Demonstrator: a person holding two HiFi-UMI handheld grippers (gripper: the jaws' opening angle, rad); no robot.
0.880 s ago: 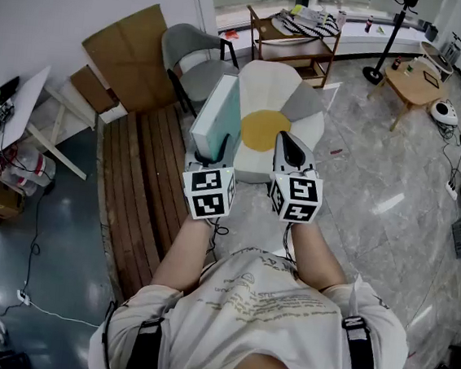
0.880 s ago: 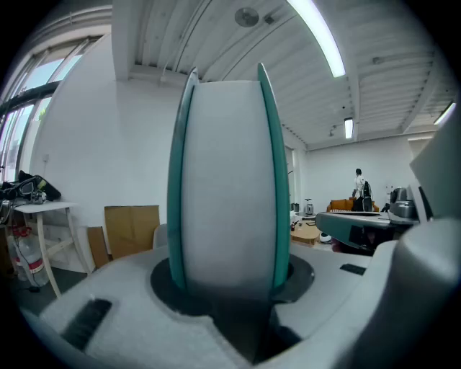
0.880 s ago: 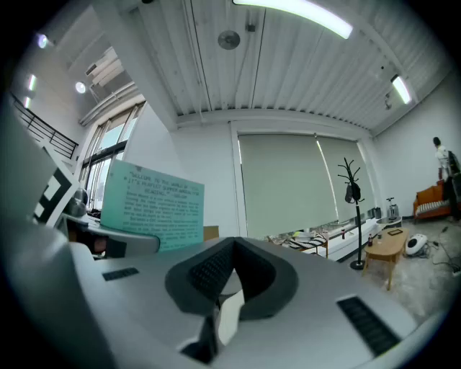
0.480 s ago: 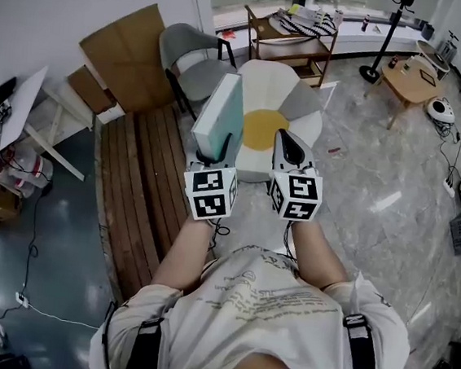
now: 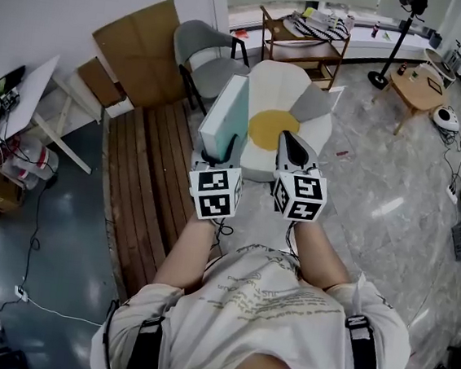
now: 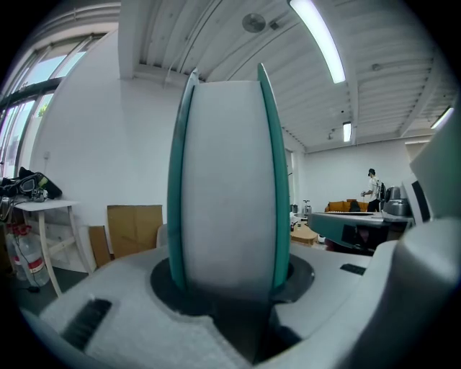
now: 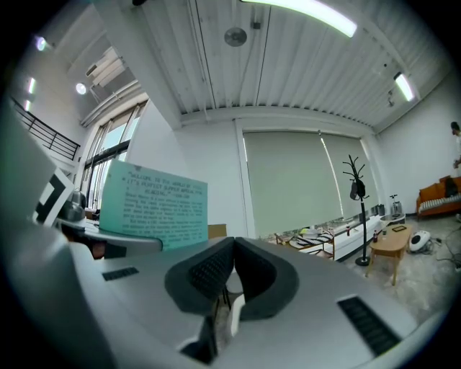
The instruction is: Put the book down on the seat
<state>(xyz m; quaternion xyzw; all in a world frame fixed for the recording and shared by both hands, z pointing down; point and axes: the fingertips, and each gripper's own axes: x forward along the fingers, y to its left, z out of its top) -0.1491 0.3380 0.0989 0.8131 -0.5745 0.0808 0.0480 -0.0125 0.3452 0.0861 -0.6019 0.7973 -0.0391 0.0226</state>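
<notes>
Little has moved: left gripper [image 5: 218, 151] jaws stay clamped on the upright book [image 5: 225, 115] above the left edge of the flower-shaped seat [image 5: 274, 130], right gripper [image 5: 294, 149] jaws together and empty, so set-down still pending.

Flower-shaped seat [image 5: 266, 127] on the marble floor [image 5: 378, 187]; wooden slat platform [image 5: 145, 175] at its 8 o'clock, grey chair [image 5: 198, 41] at 10 o'clock.

Grey chair [image 5: 205, 54] beside cardboard sheets [image 5: 143, 43]; slatted wooden boards [image 5: 144, 187] on floor; small wooden table [image 5: 421, 89] far right
</notes>
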